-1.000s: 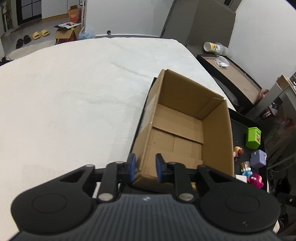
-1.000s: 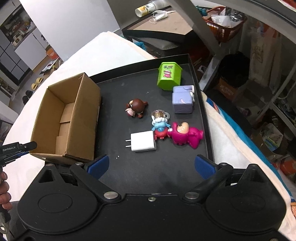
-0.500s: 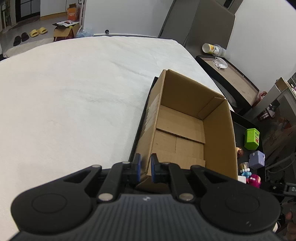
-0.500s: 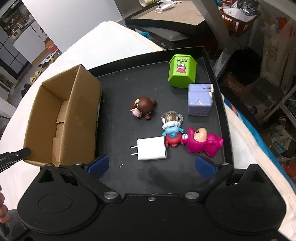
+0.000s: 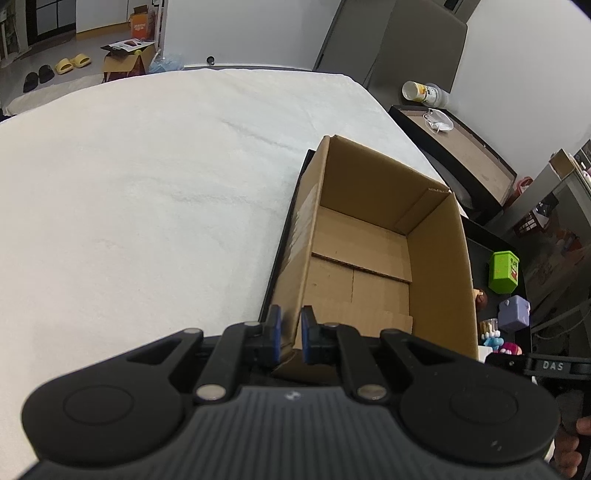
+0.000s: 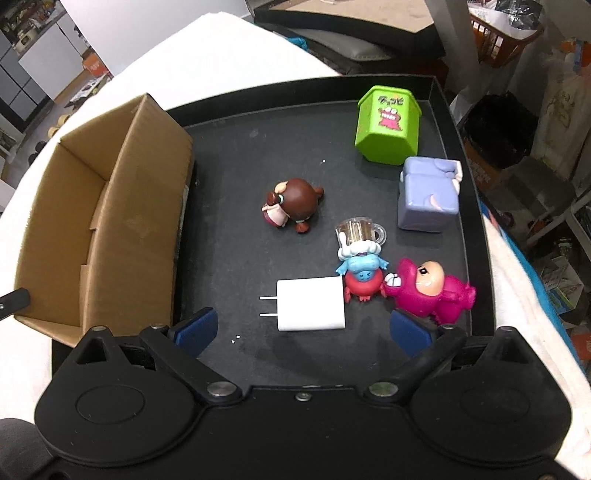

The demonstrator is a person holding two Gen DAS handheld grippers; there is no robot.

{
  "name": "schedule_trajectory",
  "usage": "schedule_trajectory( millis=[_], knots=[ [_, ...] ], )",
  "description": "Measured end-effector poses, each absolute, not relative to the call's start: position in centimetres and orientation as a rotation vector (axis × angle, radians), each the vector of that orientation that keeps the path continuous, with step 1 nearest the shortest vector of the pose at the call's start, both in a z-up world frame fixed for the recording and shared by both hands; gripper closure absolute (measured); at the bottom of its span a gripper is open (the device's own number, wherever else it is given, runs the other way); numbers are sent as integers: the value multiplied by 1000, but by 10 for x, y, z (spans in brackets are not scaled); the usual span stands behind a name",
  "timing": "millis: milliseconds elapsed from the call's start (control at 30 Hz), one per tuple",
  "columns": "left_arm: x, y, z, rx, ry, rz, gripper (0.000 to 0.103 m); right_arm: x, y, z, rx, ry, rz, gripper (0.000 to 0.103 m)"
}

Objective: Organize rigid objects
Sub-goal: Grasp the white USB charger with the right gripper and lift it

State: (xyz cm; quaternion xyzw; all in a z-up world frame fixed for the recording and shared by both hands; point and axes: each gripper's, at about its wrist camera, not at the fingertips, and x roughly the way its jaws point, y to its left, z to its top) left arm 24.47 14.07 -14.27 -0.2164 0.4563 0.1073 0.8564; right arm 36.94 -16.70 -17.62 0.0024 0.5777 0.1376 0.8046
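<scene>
A cardboard box (image 6: 110, 206) sits at the left edge of a black tray (image 6: 236, 147). The left tongs (image 5: 289, 334) are clamped on the box's near wall. The right tongs (image 6: 303, 328) are spread apart above a white charger (image 6: 312, 304), well right of the box.

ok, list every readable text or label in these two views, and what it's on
"DAS": white letters on the black handle of the right gripper, seen from the left wrist.
Green house-shaped plastic box: dark characters above its monster-face sticker, too stylised to read.
Orange carton on the far floor: print too small.
</scene>
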Motion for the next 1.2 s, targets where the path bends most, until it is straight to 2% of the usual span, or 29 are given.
schedule_trajectory(
  millis=[233,367,433,467,500,767,1200],
  knots=[
    [246,139,-145,-446,968,231,93,370,-151,-191,-64,1253,267,5],
    [247,138,-145,-437,970,233,93,367,-145,-200,-94,1249,254,10],
    [247,138,-146,-432,973,234,93,367,-144,-205,-108,1244,243,19],
    [247,138,-146,-431,973,234,93,368,-145,-208,-109,1249,234,33],
    [247,138,-146,-430,974,235,93,369,-146,-210,-101,1256,234,42],
    [246,137,-148,-422,971,233,93,358,-158,-197,-77,1221,249,43],
    [245,136,-147,-408,967,226,93,346,-160,-146,-62,1122,295,43]
  ],
)
